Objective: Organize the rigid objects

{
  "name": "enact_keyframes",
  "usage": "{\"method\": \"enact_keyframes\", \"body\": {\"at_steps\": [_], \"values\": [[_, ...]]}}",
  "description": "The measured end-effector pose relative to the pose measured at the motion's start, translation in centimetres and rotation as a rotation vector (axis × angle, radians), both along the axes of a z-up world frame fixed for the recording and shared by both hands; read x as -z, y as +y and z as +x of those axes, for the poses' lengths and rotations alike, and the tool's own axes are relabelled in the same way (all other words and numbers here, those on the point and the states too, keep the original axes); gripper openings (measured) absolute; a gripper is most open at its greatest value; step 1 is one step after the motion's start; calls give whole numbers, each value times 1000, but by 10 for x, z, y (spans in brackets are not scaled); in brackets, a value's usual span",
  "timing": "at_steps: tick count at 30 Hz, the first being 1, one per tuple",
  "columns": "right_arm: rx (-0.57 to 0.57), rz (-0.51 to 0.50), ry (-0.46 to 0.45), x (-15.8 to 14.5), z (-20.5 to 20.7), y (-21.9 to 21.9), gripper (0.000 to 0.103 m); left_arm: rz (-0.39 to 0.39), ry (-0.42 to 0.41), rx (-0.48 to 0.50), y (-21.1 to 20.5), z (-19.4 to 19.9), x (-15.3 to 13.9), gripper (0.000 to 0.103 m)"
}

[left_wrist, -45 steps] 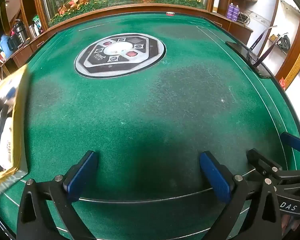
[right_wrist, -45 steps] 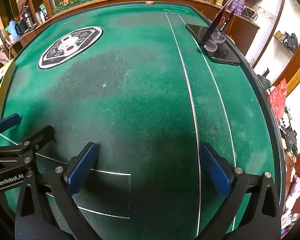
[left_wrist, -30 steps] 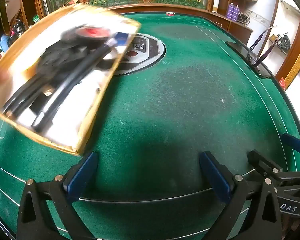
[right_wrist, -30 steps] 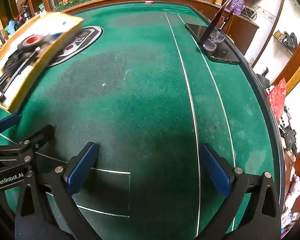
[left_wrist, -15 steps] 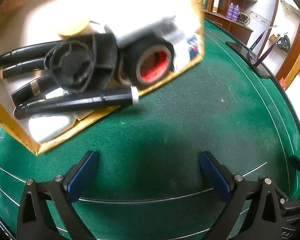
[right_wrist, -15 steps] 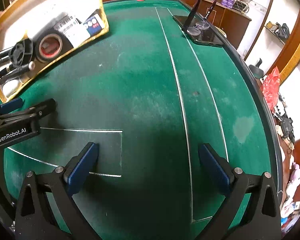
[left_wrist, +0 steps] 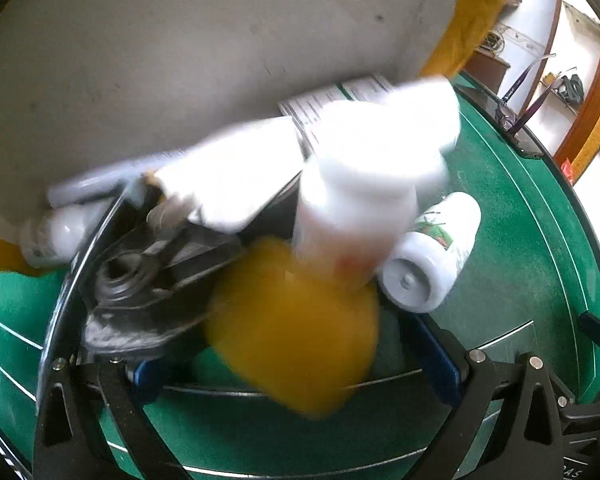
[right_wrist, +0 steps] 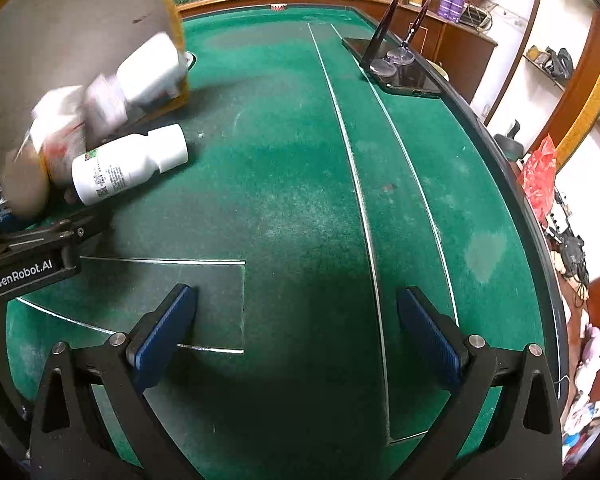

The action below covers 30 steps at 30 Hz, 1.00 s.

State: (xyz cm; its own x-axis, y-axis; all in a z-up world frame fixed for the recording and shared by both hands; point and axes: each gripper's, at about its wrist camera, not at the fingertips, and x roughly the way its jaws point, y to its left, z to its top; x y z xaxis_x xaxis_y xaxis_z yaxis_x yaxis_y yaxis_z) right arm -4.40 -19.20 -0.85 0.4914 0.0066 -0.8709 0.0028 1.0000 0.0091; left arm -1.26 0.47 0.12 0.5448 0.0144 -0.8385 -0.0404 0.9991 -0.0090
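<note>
Right claw (right_wrist: 298,330) wide apart (empty)

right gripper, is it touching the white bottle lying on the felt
Apart. The right wrist view shows the right gripper open over bare green felt, with the white bottle lying well ahead and left of its fingertips.

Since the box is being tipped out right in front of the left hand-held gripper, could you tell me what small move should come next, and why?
Probably hold both hand-held grippers still a moment. The box is tilted and blurred items are tumbling out; only the white bottle looks settled on the green table. The left hand-held gripper and right hand-held gripper are both open and empty.
</note>
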Motion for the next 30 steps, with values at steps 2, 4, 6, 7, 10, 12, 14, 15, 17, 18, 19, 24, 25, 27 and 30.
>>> {"method": "enact_keyframes", "body": {"at_steps": [2,4,6,7,10,12,14,15,17,18,19,24,25,27,30], "values": [[2,-1,-11,-1,-1,0,103,2,-4,-8,1,-5,-1,103],[3,-2,-22,-1,-3,2,103,1,-6,-10,2,-7,-1,103],[3,-2,-26,-1,-3,2,103,1,-6,-9,3,-10,-2,103],[1,-2,-26,-1,-3,2,103,1,-6,-9,4,-11,-2,103],[-1,-2,-26,-1,-4,3,103,1,-6,-9,7,-13,-3,103],[-1,-2,-26,-1,-3,3,103,0,-6,-9,11,-15,-3,103],[-3,-2,-25,-2,-2,3,103,0,-6,-7,13,-17,-3,103],[-3,-1,-25,-2,-3,3,103,0,-5,-5,13,-17,-3,103],[-2,-2,-24,-2,-3,3,103,1,-4,2,12,-13,-3,103],[-1,-2,-24,-2,-3,4,103,0,-3,4,12,-12,-3,103],[-1,-2,-23,-2,-3,4,103,0,-3,4,12,-13,-3,103],[-2,-2,-23,-2,-3,4,103,1,-2,4,12,-12,-3,103],[-2,-2,-23,-2,-3,4,103,1,-2,4,12,-12,-3,103],[-8,-2,-18,-2,-3,3,103,1,-2,4,12,-12,-3,103],[-20,5,28,-6,-2,0,97,1,-2,4,12,-13,-3,103]]}}
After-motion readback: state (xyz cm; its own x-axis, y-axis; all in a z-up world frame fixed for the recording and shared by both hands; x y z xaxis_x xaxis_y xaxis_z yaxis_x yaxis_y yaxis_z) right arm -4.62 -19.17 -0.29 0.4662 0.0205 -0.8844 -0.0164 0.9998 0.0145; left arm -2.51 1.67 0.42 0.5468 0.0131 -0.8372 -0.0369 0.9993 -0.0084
